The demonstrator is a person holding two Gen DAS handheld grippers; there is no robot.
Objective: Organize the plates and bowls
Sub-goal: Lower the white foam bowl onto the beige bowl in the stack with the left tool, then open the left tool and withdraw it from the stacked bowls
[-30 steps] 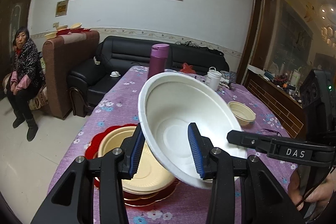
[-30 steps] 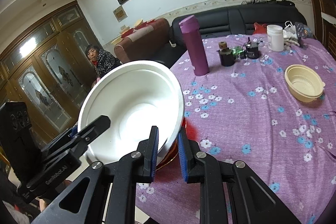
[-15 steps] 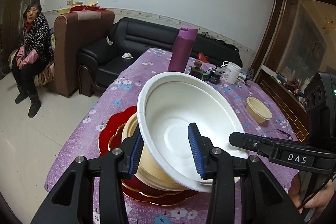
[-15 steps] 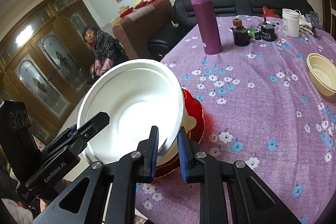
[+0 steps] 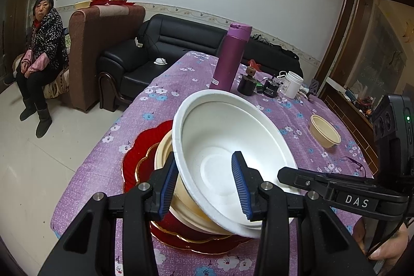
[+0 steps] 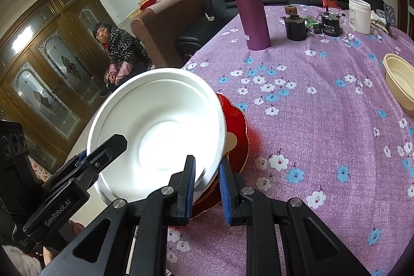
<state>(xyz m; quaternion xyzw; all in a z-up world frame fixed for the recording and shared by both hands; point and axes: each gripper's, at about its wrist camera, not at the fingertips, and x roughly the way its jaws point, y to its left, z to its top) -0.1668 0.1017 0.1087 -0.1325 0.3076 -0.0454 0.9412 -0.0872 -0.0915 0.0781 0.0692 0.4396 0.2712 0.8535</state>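
Black claw [image 5: 204, 181], blue ribbed pads [image 5: 239, 183]

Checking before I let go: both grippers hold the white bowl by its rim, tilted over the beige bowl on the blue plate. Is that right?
One thing is off: the plate under the beige bowl is red with a gold edge, not blue, as the left wrist view shows. The rest stands: the left gripper and right gripper both hold the tilted white bowl by its rim.
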